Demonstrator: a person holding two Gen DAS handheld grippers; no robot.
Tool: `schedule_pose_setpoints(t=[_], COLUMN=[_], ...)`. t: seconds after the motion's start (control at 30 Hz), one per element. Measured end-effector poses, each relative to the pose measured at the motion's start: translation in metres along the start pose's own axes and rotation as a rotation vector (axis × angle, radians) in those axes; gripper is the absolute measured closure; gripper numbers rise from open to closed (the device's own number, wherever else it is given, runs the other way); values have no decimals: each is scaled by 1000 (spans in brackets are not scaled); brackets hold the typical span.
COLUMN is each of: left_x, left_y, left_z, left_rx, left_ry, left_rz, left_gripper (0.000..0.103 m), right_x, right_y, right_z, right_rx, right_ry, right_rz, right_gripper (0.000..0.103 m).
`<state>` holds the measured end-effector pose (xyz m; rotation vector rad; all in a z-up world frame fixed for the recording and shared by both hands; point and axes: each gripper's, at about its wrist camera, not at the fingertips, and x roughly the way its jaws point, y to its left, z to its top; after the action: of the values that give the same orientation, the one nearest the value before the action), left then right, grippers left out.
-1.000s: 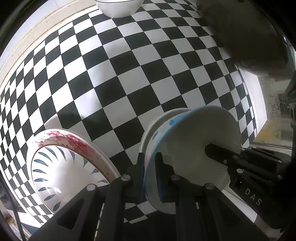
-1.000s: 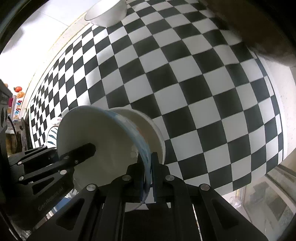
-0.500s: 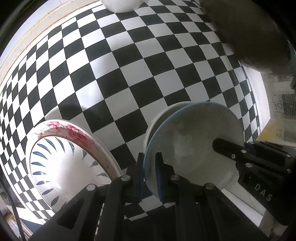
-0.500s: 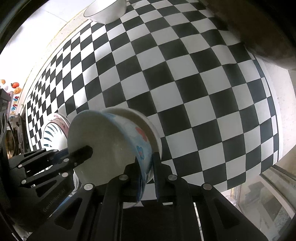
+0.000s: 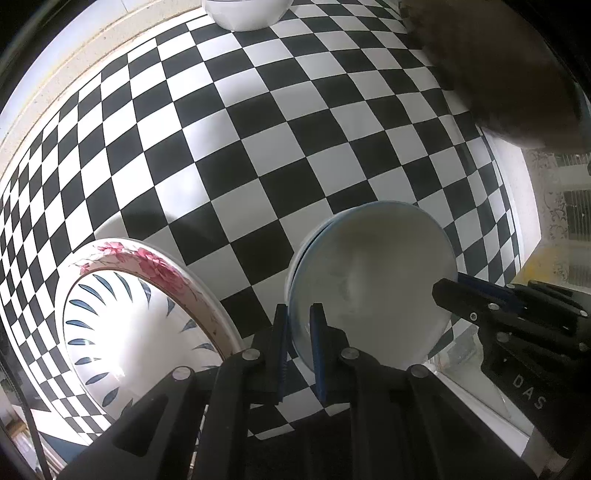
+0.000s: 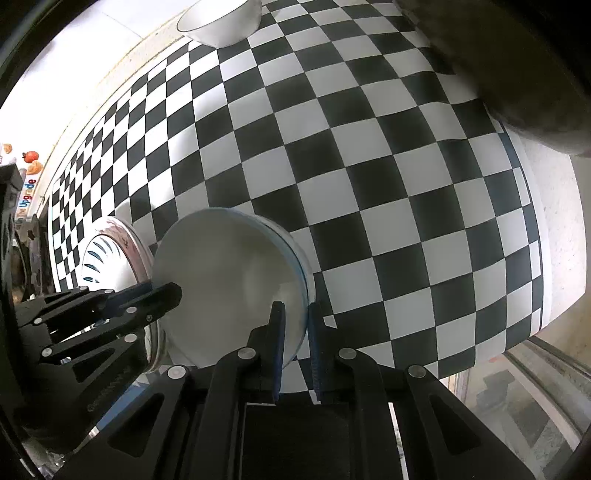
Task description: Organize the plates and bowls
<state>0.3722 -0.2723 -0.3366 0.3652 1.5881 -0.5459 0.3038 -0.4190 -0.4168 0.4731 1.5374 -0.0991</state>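
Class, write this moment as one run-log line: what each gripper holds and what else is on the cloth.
left: shut on bowl rim | right: shut on bowl rim | plates: beside bowl | far bowl: untouched

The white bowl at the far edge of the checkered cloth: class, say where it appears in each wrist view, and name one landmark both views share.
Left wrist view: the white bowl sits at the top edge, just left of centre, cut off by the frame.
Right wrist view: the white bowl sits at the top, left of centre, with its dark-lined rim visible.
Shared landmark: the flowered plate, low on the left in both views.
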Motion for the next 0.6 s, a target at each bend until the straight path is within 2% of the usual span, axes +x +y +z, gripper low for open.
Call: schedule_pose_setpoints(t=[0.4, 0.5, 0.6], left_x=[-10, -30, -57], left_y=[7, 13, 22], left_z=[-4, -7, 1], left_rx=[-68, -101, -146], left_ry=[-14, -74, -148], left_rz=[-33, -34, -50], left_gripper=[93, 92, 86], right_x=[-2, -12, -33], right_y=[0, 0, 3], right_z=[0, 0, 5], right_rx=[-5, -5, -15], right_ry=[15, 6, -22], right_rz=[12, 17, 36], right_gripper=[88, 88, 87])
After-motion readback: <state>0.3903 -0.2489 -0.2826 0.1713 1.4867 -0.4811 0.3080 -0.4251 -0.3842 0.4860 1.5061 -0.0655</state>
